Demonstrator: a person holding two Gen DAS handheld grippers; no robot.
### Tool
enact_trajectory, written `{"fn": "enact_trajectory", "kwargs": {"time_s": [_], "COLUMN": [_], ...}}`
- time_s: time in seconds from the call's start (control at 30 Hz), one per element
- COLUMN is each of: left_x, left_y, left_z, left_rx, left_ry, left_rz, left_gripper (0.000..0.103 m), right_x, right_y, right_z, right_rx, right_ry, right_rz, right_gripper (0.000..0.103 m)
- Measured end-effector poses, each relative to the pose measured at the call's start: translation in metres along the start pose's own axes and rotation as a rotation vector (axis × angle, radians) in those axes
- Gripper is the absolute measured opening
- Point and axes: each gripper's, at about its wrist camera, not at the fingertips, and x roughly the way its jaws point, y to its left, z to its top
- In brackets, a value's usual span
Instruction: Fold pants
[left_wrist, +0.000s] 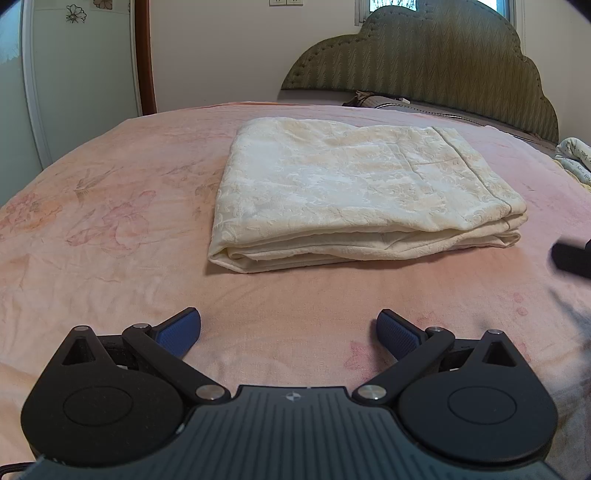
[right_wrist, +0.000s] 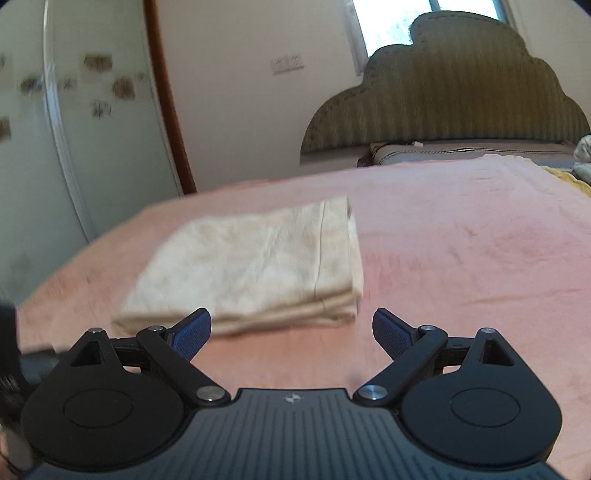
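Cream, textured cotton pants (left_wrist: 354, 192), folded into a thick, layered rectangle, lie flat on a pink floral bedspread (left_wrist: 110, 221). The left tool (left_wrist: 289, 332) and right tool (right_wrist: 291, 330) hover just short of them — both spread wide, holding nothing. The cloth looks soft, light and floppy; best gripped at the stacked near edge — all layers together.

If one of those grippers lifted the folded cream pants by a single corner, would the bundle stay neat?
Probably not. The pants look like soft cloth in loose stacked layers, so they would likely droop and unfold. On the pink bedspread, a push would more likely bunch them up than slide them.
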Motion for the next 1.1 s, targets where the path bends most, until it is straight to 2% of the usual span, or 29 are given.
{"fn": "enact_trajectory", "kwargs": {"time_s": [0.07,0.17,0.3,0.5,0.73,0.83,0.97,1.1], "left_x": [0.0,0.0,0.0,0.0,-0.001,-0.002,0.0,0.0], "left_y": [0.0,0.0,0.0,0.0,-0.001,0.003,0.007,0.006], "left_z": [0.0,0.0,0.0,0.0,0.0,0.004,0.01,0.009], "left_rx": [0.0,0.0,0.0,-0.003,-0.006,0.01,0.019,0.021], "left_ry": [0.0,0.0,0.0,0.0,0.001,0.033,0.087,0.083], "left_rz": [0.0,0.0,0.0,-0.002,-0.007,-0.032,-0.058,-0.055], "left_gripper": [0.103,0.103,0.103,0.103,0.103,0.103,0.103,0.103], "right_x": [0.011,0.022,0.027,0.029,0.036,0.042,0.046,0.051], "right_y": [0.015,0.029,0.031,0.025,0.031,0.03,0.031,0.035], "right_z": [-0.014,-0.027,-0.031,-0.029,-0.031,-0.032,-0.033,-0.035], "right_rx": [-0.104,-0.173,-0.163,-0.083,-0.11,-0.11,-0.116,-0.138], "right_ry": [0.02,0.058,0.074,0.083,0.098,0.129,0.157,0.195], "right_rz": [-0.038,-0.019,-0.01,0.012,-0.002,-0.002,-0.007,-0.042], "right_gripper": [0.095,0.095,0.095,0.095,0.095,0.095,0.103,0.103]}}
